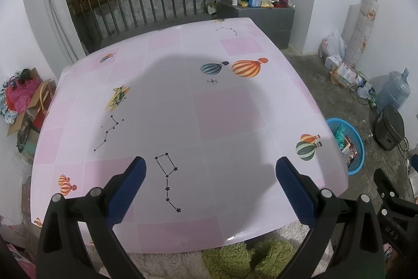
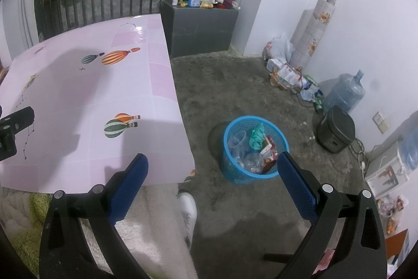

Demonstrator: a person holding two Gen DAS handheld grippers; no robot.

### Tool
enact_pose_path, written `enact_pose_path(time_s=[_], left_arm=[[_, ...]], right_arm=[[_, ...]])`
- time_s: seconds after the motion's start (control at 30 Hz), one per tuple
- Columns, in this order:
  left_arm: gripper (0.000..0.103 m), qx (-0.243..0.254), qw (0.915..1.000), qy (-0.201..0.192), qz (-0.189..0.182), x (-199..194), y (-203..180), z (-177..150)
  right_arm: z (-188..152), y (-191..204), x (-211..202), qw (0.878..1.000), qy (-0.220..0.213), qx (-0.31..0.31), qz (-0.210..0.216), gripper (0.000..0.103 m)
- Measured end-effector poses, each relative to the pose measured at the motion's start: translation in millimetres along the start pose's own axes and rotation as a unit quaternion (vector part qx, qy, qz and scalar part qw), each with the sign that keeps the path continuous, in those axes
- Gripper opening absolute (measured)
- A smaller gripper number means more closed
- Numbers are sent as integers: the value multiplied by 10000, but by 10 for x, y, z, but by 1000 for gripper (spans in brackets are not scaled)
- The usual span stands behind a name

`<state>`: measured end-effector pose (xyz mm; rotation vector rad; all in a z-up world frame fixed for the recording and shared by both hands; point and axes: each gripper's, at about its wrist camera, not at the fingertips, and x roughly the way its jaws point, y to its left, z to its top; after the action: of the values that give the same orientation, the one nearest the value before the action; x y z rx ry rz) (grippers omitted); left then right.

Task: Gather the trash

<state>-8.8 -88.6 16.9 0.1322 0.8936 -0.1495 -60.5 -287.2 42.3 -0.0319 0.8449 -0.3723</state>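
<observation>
Above the near edge of the table (image 1: 183,101), the left gripper (image 1: 210,187) is held with its blue pads (image 1: 128,190) spread wide and nothing between them; only the pink patterned tabletop, printed with balloons and star lines, is seen in the gap. Beyond the table's right edge, the right gripper (image 2: 213,190) is likewise held wide apart and empty, above the concrete floor (image 2: 235,85) past the table's near right corner. Just beyond its right pad, the blue basket (image 2: 254,148) is seen standing on the floor, near that corner but apart from the table; it is also visible at the right edge of the left view (image 1: 348,145). Inside it the trash is gathered: a clear plastic cup (image 2: 239,140), a green crumpled wrapper (image 2: 257,137), a red and white carton (image 2: 269,148) and a crushed clear bottle (image 2: 252,160). A white shoe (image 2: 188,208) is seen between the right gripper's fingers. Farther off, a black appliance (image 2: 335,130) and a large water jug (image 2: 344,92) are set by the right wall, and a grey cabinet (image 2: 201,28) carrying bottles stands beyond the table's far right corner
</observation>
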Motion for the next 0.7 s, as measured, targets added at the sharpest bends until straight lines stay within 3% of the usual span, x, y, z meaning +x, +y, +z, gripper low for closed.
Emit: enact_pose_path(time_s=[0.7], left_arm=[[97, 36, 10000, 42, 3, -11, 9, -55]], right_arm=[[5, -3, 7, 10000, 0, 2, 12, 95]])
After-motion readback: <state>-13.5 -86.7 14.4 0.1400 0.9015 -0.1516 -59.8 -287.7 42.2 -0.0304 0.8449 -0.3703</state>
